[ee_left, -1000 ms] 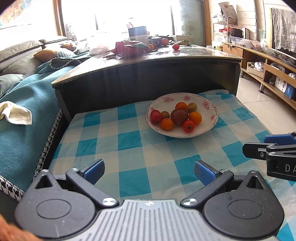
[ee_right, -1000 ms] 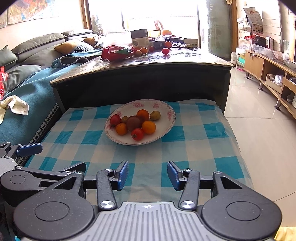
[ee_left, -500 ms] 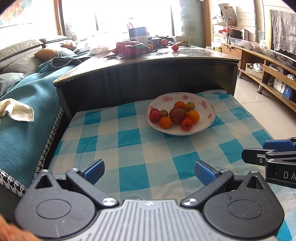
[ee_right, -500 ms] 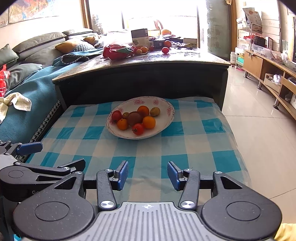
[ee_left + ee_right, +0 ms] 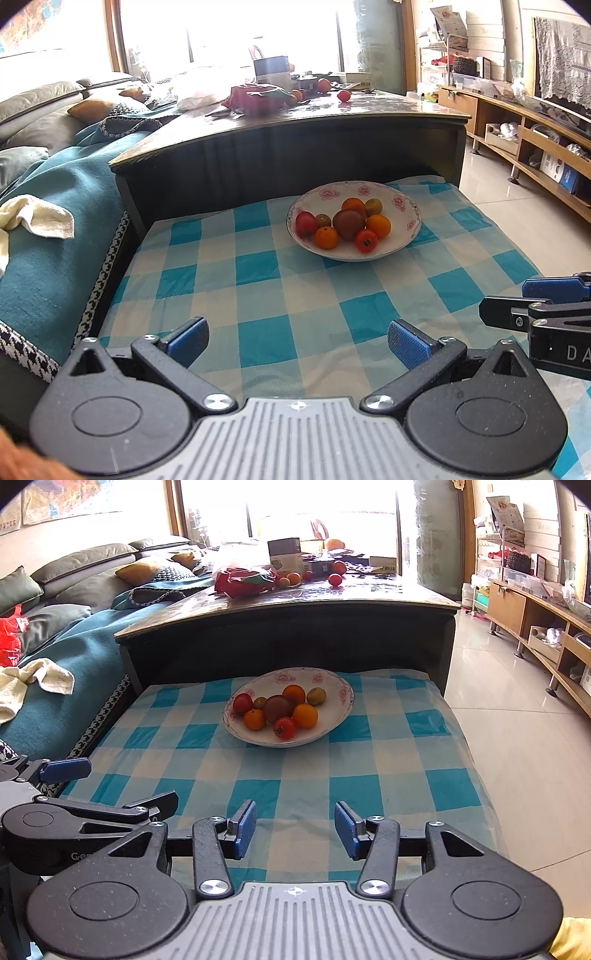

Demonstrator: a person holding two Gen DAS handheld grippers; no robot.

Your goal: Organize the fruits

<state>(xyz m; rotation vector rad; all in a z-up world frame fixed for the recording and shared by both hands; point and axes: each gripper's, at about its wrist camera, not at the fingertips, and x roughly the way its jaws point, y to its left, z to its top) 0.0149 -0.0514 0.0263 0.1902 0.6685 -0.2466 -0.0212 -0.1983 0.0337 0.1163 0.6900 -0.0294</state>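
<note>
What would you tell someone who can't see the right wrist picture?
A flowered plate of small red, orange and brown fruits sits on a blue checked cloth. The right gripper is open and empty in front.

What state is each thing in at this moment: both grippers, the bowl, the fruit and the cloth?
left gripper: open wide, empty, over the cloth.
right gripper: open, narrower gap, empty.
floral bowl: upright on the cloth, holding fruit.
fruit in the bowl: seven pieces heaped together, none gripped.
checked cloth: spread flat, slightly wrinkled.
cream towel: crumpled on the sofa.
red fruit on the dark table: loose, outside the bowl.
</note>
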